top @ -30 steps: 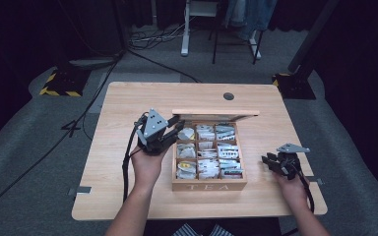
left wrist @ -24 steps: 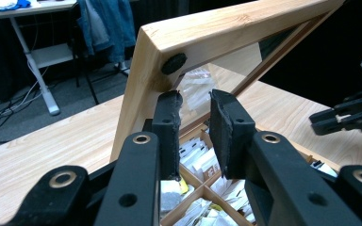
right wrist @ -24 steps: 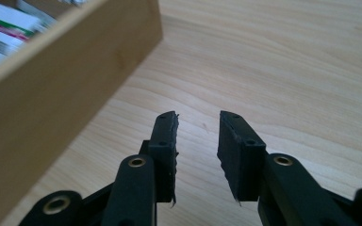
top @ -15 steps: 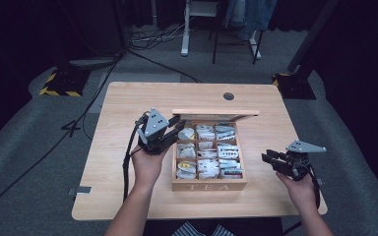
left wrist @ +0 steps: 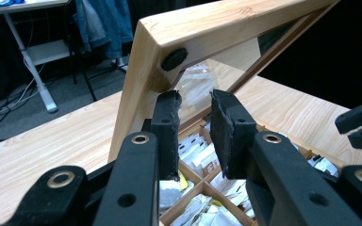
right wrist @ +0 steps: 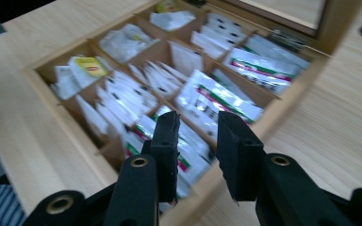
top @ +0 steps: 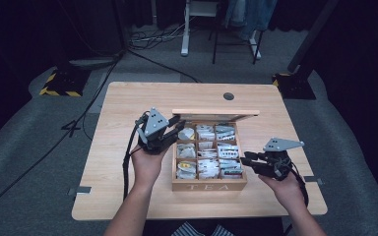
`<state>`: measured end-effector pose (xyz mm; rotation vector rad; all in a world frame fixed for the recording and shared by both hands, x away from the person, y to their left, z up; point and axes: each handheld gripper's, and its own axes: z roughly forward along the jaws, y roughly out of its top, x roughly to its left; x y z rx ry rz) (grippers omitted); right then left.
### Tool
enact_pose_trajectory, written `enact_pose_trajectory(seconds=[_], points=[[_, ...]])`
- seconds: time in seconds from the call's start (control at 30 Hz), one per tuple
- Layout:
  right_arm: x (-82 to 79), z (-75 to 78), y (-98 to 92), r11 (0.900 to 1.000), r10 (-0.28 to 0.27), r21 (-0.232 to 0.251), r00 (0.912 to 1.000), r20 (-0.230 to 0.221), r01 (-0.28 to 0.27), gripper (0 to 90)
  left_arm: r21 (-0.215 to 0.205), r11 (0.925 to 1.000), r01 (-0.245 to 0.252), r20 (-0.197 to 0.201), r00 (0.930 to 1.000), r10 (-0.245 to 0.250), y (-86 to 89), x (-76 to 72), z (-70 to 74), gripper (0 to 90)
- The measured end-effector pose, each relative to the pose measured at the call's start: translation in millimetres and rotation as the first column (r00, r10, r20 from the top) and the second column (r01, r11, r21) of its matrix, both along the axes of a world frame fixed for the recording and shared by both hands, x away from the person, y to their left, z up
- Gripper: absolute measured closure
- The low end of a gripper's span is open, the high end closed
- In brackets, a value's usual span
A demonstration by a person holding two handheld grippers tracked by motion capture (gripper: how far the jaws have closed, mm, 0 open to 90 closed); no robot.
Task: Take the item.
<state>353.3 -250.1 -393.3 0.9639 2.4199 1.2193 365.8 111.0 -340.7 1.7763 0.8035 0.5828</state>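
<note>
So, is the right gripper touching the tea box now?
Apart. In the right gripper view, the right gripper hangs above the tea box with nothing between its jaws; the high view shows a gap beside the box.

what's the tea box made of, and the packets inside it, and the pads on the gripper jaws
Tea box: looks like pale unvarnished wood, matte, with visible grain; its raised lid seems to have a clear pane, glass or plastic, since it reflects packets. Packets: probably paper or thin foil sachets, mostly white, slightly shiny and creased. Pads on the left gripper: black, matte, rough-edged, likely foam or rubber.
</note>
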Motion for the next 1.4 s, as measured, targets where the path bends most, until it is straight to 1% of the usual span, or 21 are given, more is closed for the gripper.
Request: enact_pose_trajectory(seconds=[0.13, 0.2, 0.27, 0.3, 0.33, 0.37, 0.43, 0.5, 0.53, 0.57, 0.6, 0.63, 0.8, 0.83, 0.97, 1.0, 1.1, 1.2, 1.27, 1.33, 1.4], points=[[-1.7, 4.6, 20.2, 0.997, 0.068, -0.021, 0.9975, -0.017, -0.068, 70.4, 0.001, 1.0000, 0.000, 0.001, 1.0000, 0.000, 0.2, -0.1, -0.1, 72.1], [-2.9, 5.7, 30.1, 0.994, 0.103, -0.035, 0.9944, -0.025, -0.103, 71.1, 0.001, 1.0000, 0.001, 0.001, 1.0000, -0.001, 0.2, -0.2, -0.2, 71.7], [-3.5, 5.4, 40.0, 0.990, 0.135, -0.040, 0.9902, -0.038, -0.136, 71.3, 0.000, 1.0000, 0.003, -0.001, 1.0000, -0.003, 0.3, -0.2, -0.2, 71.3], [-3.5, 4.6, 44.0, 0.988, 0.146, -0.039, 0.9881, -0.049, -0.148, 71.8, -0.002, 1.0000, 0.004, -0.002, 1.0000, -0.004, 0.5, -0.2, -0.2, 71.3], [-3.5, 4.6, 44.0, 0.988, 0.146, -0.039, 0.9881, -0.049, -0.148, 71.8, -0.002, 1.0000, 0.004, -0.002, 1.0000, -0.004, 0.5, -0.2, -0.2, 71.3], [-2.3, 0.5, 51.8, 0.985, 0.164, -0.039, 0.9832, -0.080, -0.167, 73.2, -0.002, 1.0000, 0.004, -0.001, 1.0000, -0.004, 0.4, -0.3, -0.4, 71.3], [-1.5, -3.7, 57.6, 0.983, 0.176, -0.039, 0.9788, -0.105, -0.181, 73.8, -0.002, 1.0000, 0.005, -0.001, 1.0000, -0.005, 0.5, -0.3, -0.4, 71.3], [-0.8, -8.1, 63.3, 0.980, 0.190, -0.036, 0.9745, -0.120, -0.195, 74.3, -0.002, 1.0000, 0.007, -0.001, 1.0000, -0.007, 0.8, -0.2, -0.5, 71.3], [-0.8, -8.1, 63.3, 0.980, 0.190, -0.036, 0.9745, -0.120, -0.195, 74.3, -0.002, 1.0000, 0.007, -0.001, 1.0000, -0.007, 0.8, -0.2, -0.5, 71.3], [0.4, -11.7, 68.8, 0.979, 0.194, -0.044, 0.9729, -0.125, -0.201, 74.6, -0.002, 1.0000, 0.008, -0.002, 1.0000, -0.008, 1.1, -0.2, -0.6, 71.3], [0.4, -11.7, 68.8, 0.979, 0.194, -0.044, 0.9729, -0.125, -0.201, 74.6, -0.002, 1.0000, 0.008, -0.002, 1.0000, -0.008, 1.1, -0.2, -0.6, 71.3], [2.0, -14.2, 72.6, 0.978, 0.197, -0.044, 0.9713, -0.134, -0.204, 74.7, -0.005, 0.9999, 0.011, -0.004, 0.9999, -0.011, 1.6, 0.0, -0.8, 71.3], [3.5, -18.0, 77.9, 0.974, 0.209, -0.052, 0.9679, -0.139, -0.218, 73.5, -0.005, 0.9998, 0.017, -0.014, 0.9998, -0.017, 2.8, 1.2, -1.1, 70.7], [4.0, -20.8, 80.0, 0.974, 0.207, -0.062, 0.9679, -0.143, -0.217, 73.2, -0.004, 0.9998, 0.018, -0.018, 0.9997, -0.018, 3.0, 1.5, -1.4, 70.7], [4.2, -26.3, 83.4, 0.972, 0.214, -0.065, 0.9626, -0.166, -0.227, 73.3, 0.000, 0.9998, 0.018, -0.018, 0.9997, -0.018, 4.3, 1.2, -0.9, 70.7], [4.1, -27.1, 84.5, 0.971, 0.219, -0.063, 0.9608, -0.170, -0.233, 73.4, -0.001, 0.9999, 0.017, -0.018, 0.9997, -0.017, 4.8, 1.1, -0.7, 70.7], [3.7, -27.3, 87.1, 0.969, 0.233, -0.032, 0.9532, -0.192, -0.244, 73.9, -0.004, 0.9998, 0.017, -0.019, 0.9997, -0.017, 6.2, 1.0, -0.3, 70.7], [4.1, -28.8, 89.5, 0.967, 0.244, -0.025, 0.9499, -0.195, -0.253, 75.1, -0.002, 0.9999, 0.015, -0.017, 0.9997, -0.015, 5.9, 0.7, -0.3, 70.5], [4.4, -29.4, 90.4, 0.968, 0.243, -0.016, 0.9492, -0.199, -0.251, 75.8, 0.001, 0.9999, 0.013, -0.016, 0.9998, -0.013, 5.5, 0.2, -0.4, 70.2], [5.6, -30.1, 91.5, 0.969, 0.237, -0.026, 0.9511, -0.198, -0.247, 76.9, 0.000, 0.9999, 0.014, -0.017, 0.9998, -0.014, 5.6, 0.2, -0.4, 70.2], [7.0, -31.2, 92.0, 0.969, 0.234, -0.030, 0.9511, -0.202, -0.244, 77.7, 0.001, 0.9999, 0.012, -0.016, 0.9998, -0.012, 5.4, 0.0, -0.4, 70.2]])
